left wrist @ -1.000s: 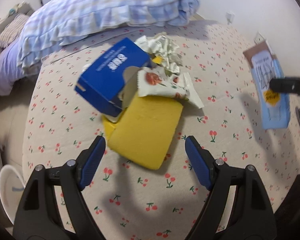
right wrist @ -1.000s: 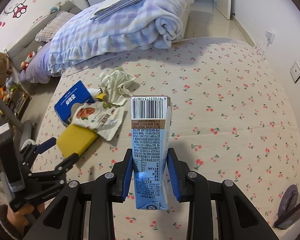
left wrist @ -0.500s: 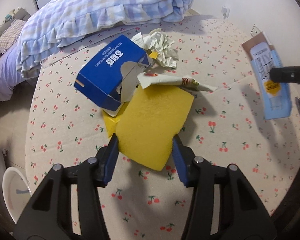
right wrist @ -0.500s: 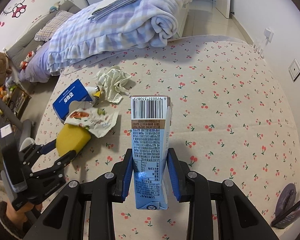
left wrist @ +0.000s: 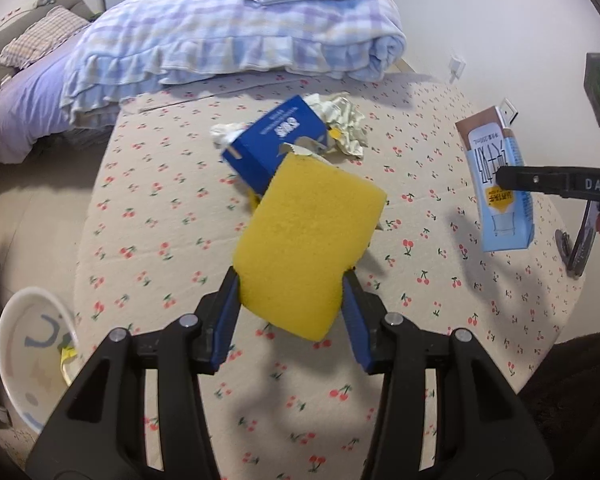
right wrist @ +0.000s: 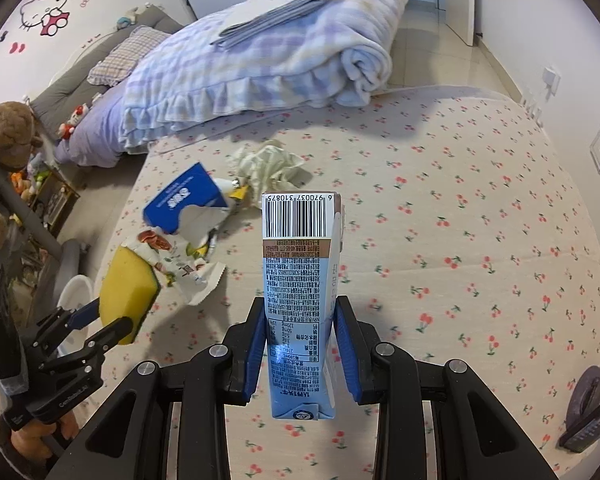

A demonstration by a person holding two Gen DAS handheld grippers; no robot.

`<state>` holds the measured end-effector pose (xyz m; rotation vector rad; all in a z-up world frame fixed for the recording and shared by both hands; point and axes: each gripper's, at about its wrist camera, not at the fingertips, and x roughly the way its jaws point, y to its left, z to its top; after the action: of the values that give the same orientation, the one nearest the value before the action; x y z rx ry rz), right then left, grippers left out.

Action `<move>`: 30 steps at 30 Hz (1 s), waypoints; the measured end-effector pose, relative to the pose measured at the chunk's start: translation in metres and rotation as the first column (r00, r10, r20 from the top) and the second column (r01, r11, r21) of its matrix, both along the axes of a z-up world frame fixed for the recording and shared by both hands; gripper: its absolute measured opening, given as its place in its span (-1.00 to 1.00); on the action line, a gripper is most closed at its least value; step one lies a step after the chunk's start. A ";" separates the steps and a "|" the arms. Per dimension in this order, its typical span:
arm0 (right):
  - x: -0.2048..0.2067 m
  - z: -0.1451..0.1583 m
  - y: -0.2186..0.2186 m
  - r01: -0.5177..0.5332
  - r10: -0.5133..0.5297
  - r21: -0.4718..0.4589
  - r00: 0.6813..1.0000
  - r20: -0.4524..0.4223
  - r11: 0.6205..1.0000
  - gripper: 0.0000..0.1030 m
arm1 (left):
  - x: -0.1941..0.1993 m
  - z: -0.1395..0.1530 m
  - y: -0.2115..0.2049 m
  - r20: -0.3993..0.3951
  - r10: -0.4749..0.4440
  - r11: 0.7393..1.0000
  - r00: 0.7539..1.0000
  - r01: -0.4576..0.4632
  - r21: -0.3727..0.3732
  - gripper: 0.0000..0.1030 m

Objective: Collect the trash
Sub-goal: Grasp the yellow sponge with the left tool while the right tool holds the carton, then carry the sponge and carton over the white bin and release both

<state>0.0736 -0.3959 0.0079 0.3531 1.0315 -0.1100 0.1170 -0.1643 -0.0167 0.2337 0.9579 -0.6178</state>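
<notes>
so, going left to right: at the far left edge, below the bed's near-left corner, a white bin (left wrist: 32, 356) sits on the floor, its mouth facing up, probably where the trash is meant to end up. right of it, the left gripper (left wrist: 290, 300) holds a yellow sponge (left wrist: 306, 248) by its near end; the jaws have just been closing and now pinch the sponge's two long sides, so the foam is clamped and lifted clear of the cherry-print bedsheet (left wrist: 420, 360). gripping it across the narrow width likely keeps the soft block from folding or slipping. seen from the right wrist, a printed snack wrapper (right wrist: 180, 268) drapes over the sponge's far end, seemingly carried up with it and loose enough to slide off. farther away, left of centre, a torn blue carton (left wrist: 276, 140) lies on the sheet, with a crumpled paper wad (left wrist: 344, 128) just behind it to the right; both remain to be collected. beyond them, a folded checked blanket (left wrist: 236, 40) fills the far side of the bed. on the right, the right gripper (right wrist: 300, 344) is clamped on a pale blue drink carton (right wrist: 300, 292), squeezing its lower sides and holding it upright above the sheet, barcode end away from the hand, seemingly ready to be carried to the bin.
</notes>
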 end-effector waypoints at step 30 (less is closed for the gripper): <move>0.066 -0.022 0.157 -0.240 0.242 0.081 0.970 -0.012 0.967 -0.34 | -0.004 -0.042 0.154 -0.205 0.246 0.969 0.947 -0.236 0.075 -0.05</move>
<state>0.1393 -0.2390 -0.0138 0.2955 1.0949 0.1463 0.1128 -0.0108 -0.0587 0.0924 1.1895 -0.3984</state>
